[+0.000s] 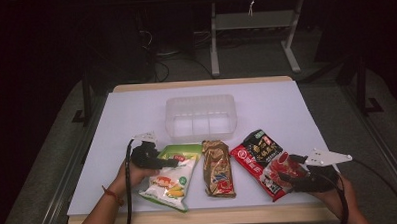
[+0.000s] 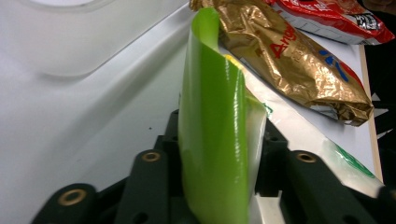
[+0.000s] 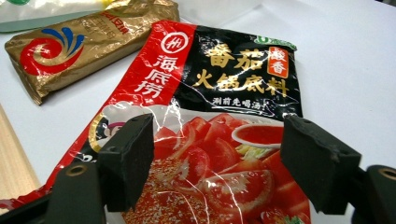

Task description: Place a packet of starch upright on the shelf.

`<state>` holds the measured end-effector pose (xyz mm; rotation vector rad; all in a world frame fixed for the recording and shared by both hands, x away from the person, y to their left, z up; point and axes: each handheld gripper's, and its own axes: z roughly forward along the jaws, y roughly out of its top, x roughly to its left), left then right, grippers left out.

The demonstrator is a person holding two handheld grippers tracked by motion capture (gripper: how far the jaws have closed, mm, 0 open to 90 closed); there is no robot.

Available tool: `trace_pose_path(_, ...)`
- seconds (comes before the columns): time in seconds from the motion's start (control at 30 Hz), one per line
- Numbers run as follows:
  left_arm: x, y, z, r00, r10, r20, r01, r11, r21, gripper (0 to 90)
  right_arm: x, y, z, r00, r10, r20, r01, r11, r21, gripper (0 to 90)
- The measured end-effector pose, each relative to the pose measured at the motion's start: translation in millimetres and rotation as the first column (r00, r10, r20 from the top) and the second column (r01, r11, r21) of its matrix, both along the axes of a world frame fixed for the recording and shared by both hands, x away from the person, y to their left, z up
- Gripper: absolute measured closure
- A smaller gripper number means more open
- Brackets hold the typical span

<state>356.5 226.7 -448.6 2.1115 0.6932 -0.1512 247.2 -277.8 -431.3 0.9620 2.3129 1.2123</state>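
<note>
A white sheet covers the wooden worktop (image 1: 286, 96); dark floor surrounds it. Before the clear plastic tub (image 1: 200, 117), the left gripper (image 1: 171, 163) jaws clamp the green-and-white snack bag (image 1: 171, 180). The right gripper (image 1: 288, 169) jaws stand apart over the red-and-black sauce pouch (image 1: 258, 155).

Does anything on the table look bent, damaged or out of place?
Yes. The green snack bag's top edge is folded upright between the jaws of the left tool. The gold packet and red soup-base packet lie flat; nothing is spilled.

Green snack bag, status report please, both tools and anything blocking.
Left tool clamped on green snack bag, edge folded up. Right tool open over red sauce packet. Gold packet lies between; clear tray beyond.
</note>
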Motion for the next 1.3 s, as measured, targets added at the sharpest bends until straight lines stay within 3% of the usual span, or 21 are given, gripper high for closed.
trace_pose_path(0.07,-2.7,-2.3,3.7,0.9994,-0.014,0.031,0.013,0.9996,0.025,68.7,0.0,0.6,-0.1,1.0000,0.006,0.007,-0.006,1.0000,-0.004,26.2)
trace_pose_path(0.37,-2.6,-4.5,5.8,0.9946,-0.068,0.078,0.063,0.9963,0.058,68.9,-0.2,-2.1,0.5,0.9998,-0.011,0.017,0.011,0.9999,0.006,26.4)
trace_pose_path(0.67,-0.9,-3.9,4.5,0.9969,-0.060,0.051,0.058,0.9972,0.047,69.2,0.6,-0.7,-0.5,0.9998,-0.015,0.012,0.015,0.9999,-0.001,26.4)
trace_pose_path(0.73,-1.8,-3.6,3.9,0.9959,-0.064,0.064,0.062,0.9972,0.043,69.3,0.6,-1.6,-0.8,1.0000,-0.003,0.003,0.003,0.9999,0.013,31.4)
trace_pose_path(0.87,-2.2,-7.1,8.5,0.9958,-0.064,0.066,0.059,0.9950,0.080,71.5,0.2,-2.3,0.4,0.9998,-0.010,0.014,0.010,0.9998,0.017,29.4)
trace_pose_path(0.93,-4.5,-7.6,9.2,0.9956,-0.057,0.074,0.051,0.9955,0.080,72.5,0.0,-2.9,0.6,0.9998,-0.013,0.018,0.013,0.9998,0.013,29.3)
trace_pose_path(1.1,-4.8,-4.8,8.2,0.9985,-0.028,0.047,0.026,0.9987,0.045,75.9,-0.4,-4.8,1.3,0.9995,-0.022,0.024,0.021,0.9997,0.010,29.3)
trace_pose_path(1.23,-9.8,-4.6,13.6,0.9971,-0.007,0.076,0.003,0.9983,0.058,78.4,0.1,-5.4,1.1,0.9990,-0.032,0.030,0.032,0.9995,-0.003,29.3)
trace_pose_path(1.3,-17.5,-0.8,21.3,0.9922,0.041,0.118,-0.045,0.9985,0.032,79.4,0.5,-6.5,1.5,0.9984,-0.048,0.028,0.048,0.9988,-0.002,29.3)
